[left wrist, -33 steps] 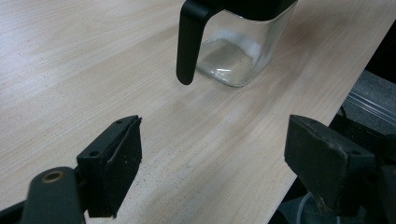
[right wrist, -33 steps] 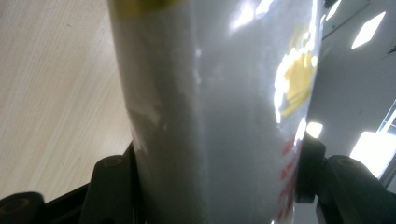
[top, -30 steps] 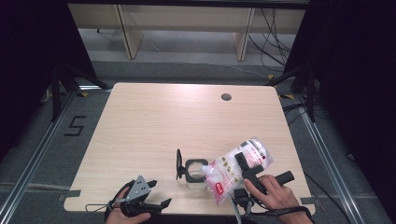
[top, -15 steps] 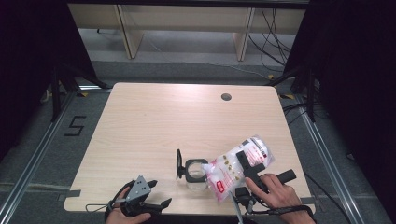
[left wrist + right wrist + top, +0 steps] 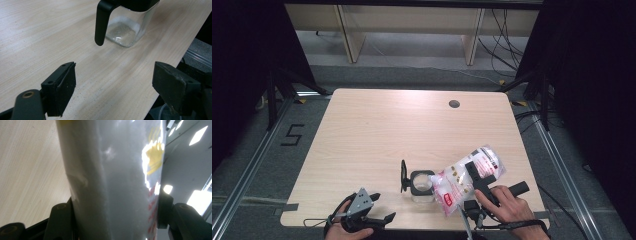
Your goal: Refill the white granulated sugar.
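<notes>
One glass jar [image 5: 422, 186] with a black flip lid [image 5: 403, 175] stands on one tabletop [image 5: 377, 135]. One plastic bag [image 5: 464, 180]. Two hand-held grippers: the left hand-held gripper [image 5: 379, 207] and the right hand-held gripper [image 5: 473, 174].

I think I am in a lab or test room. My wooden table [image 5: 377, 130] stands on a grey floor [image 5: 257, 165] with metal rails [image 5: 242, 175] beside it. Black curtains [image 5: 242, 60] hang at the left and right of the frame. Cables [image 5: 507, 30] lie at the upper right, and a taped number [image 5: 292, 135] marks the floor at the left.
</notes>
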`<action>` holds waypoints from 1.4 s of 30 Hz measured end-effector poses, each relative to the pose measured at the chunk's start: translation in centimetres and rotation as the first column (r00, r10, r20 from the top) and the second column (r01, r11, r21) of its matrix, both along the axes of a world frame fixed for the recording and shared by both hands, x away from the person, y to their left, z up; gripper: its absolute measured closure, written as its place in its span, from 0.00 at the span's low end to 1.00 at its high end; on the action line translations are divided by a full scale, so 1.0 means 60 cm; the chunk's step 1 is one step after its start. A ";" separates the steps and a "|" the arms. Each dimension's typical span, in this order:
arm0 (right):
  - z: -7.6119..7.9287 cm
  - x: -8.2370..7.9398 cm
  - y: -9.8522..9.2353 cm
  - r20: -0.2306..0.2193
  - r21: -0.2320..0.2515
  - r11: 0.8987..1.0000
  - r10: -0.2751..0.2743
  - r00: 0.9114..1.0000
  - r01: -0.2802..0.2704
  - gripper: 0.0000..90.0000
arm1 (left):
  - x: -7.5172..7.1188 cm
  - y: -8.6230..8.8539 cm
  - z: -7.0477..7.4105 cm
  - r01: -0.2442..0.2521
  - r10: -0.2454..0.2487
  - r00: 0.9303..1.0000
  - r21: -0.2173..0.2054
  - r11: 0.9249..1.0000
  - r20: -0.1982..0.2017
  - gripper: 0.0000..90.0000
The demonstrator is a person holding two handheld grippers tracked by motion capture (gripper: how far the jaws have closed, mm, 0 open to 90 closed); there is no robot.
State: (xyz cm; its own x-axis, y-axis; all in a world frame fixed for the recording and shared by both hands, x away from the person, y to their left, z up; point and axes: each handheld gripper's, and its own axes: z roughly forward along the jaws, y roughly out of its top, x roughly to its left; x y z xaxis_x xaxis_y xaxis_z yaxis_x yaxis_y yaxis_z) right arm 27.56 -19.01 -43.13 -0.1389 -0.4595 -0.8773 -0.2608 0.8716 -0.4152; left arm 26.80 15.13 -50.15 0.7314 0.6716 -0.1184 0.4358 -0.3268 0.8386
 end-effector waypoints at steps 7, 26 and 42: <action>0.002 -0.001 0.000 0.001 0.001 1.000 0.013 1.000 -0.013 0.50 | 0.001 0.002 0.001 0.010 -0.010 1.000 0.015 1.000 0.007 0.21; -0.007 -0.011 0.008 -0.023 0.042 0.999 0.016 1.000 -0.015 0.50 | 0.001 0.004 0.002 0.012 -0.012 1.000 0.021 1.000 0.007 0.21; -0.002 -0.014 0.009 -0.015 0.034 0.999 0.029 0.999 -0.028 0.50 | 0.001 0.006 0.004 0.014 -0.014 1.000 0.037 0.999 0.007 0.21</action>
